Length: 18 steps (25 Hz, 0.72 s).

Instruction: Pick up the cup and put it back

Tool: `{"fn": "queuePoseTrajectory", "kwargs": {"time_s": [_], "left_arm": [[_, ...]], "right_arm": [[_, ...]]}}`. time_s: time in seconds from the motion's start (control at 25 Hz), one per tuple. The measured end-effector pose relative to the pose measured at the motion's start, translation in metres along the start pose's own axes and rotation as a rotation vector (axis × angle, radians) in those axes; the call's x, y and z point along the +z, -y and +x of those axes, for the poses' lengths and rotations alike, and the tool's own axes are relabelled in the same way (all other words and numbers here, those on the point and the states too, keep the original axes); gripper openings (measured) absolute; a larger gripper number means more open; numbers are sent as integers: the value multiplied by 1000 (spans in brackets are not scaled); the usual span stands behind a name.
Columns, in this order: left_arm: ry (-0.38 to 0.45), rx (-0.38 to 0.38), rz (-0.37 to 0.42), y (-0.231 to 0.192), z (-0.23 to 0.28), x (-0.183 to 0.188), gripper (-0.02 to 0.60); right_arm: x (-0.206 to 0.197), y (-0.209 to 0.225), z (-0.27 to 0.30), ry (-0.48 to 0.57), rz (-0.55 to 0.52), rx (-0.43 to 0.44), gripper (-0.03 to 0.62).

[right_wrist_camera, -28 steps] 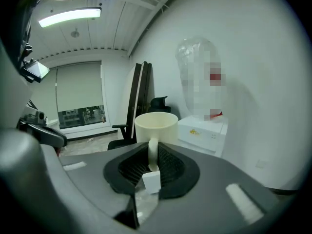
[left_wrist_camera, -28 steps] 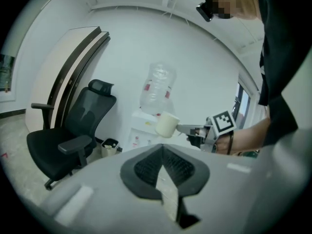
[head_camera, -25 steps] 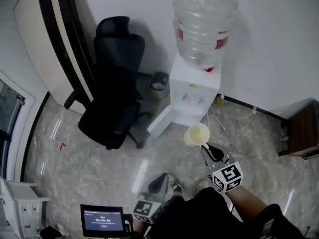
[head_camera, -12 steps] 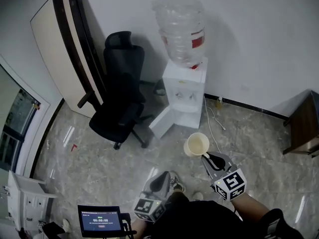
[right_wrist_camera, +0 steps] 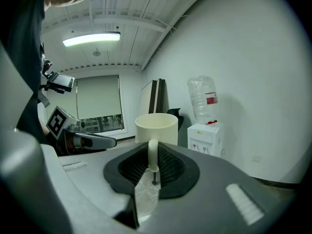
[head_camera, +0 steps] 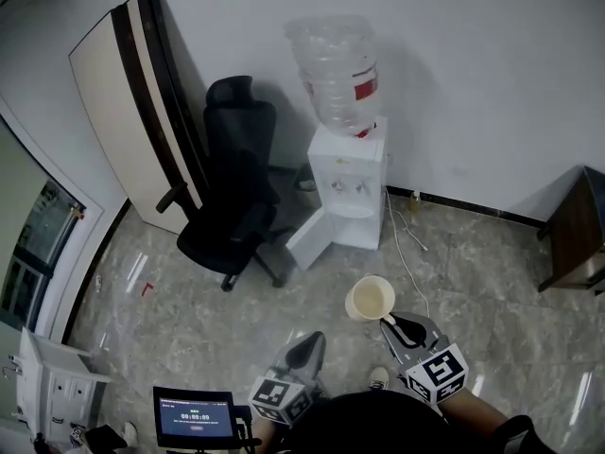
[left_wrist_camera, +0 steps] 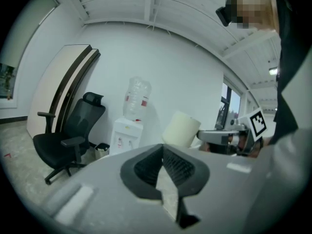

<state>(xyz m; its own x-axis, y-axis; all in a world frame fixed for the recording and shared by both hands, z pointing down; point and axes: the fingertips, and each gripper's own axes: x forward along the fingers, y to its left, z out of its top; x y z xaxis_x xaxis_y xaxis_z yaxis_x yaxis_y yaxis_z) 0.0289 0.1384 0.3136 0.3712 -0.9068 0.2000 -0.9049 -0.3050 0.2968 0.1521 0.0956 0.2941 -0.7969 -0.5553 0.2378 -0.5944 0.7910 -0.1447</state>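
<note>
One cream cup (head_camera: 370, 298) is pinched by its handle in the right gripper (head_camera: 391, 322).

Cup (head_camera: 370, 299): cream, smooth, low sheen, ceramic look.
Floor (head_camera: 189, 301): marble-pattern tile, glossy, reflective.
Water bottle (head_camera: 333, 74): clear plastic.
Dispenser (head_camera: 350, 187): white smooth plastic.
Chair (head_camera: 232, 197): black, matt, mesh/cloth.
Left gripper (head_camera: 307, 343), right gripper (head_camera: 392, 322): grey matt plastic shells; black ribbed pads (right_wrist_camera: 170, 167).

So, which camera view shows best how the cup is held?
The right gripper view: the cup stands upright and close, its handle clamped between the jaws of the right tool. The head view shows the cup small, from above, the handle barely visible. The left gripper view shows only the cup's side, not the handle.
</note>
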Motion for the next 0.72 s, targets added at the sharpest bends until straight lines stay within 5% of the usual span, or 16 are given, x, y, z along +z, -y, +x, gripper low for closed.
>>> {"fn": "queuePoseTrajectory", "kwargs": {"time_s": [0.24, 0.4, 0.72], "left_arm": [[-3, -59, 61, -7, -32, 8, 6], [-76, -74, 64, -14, -59, 16, 5], [-12, -201, 59, -53, -114, 17, 5]], "right_arm": [[5, -34, -9, 15, 17, -64, 51], [21, -62, -9, 64, 34, -108, 51], [20, -162, 10, 43, 25, -200, 50]]}}
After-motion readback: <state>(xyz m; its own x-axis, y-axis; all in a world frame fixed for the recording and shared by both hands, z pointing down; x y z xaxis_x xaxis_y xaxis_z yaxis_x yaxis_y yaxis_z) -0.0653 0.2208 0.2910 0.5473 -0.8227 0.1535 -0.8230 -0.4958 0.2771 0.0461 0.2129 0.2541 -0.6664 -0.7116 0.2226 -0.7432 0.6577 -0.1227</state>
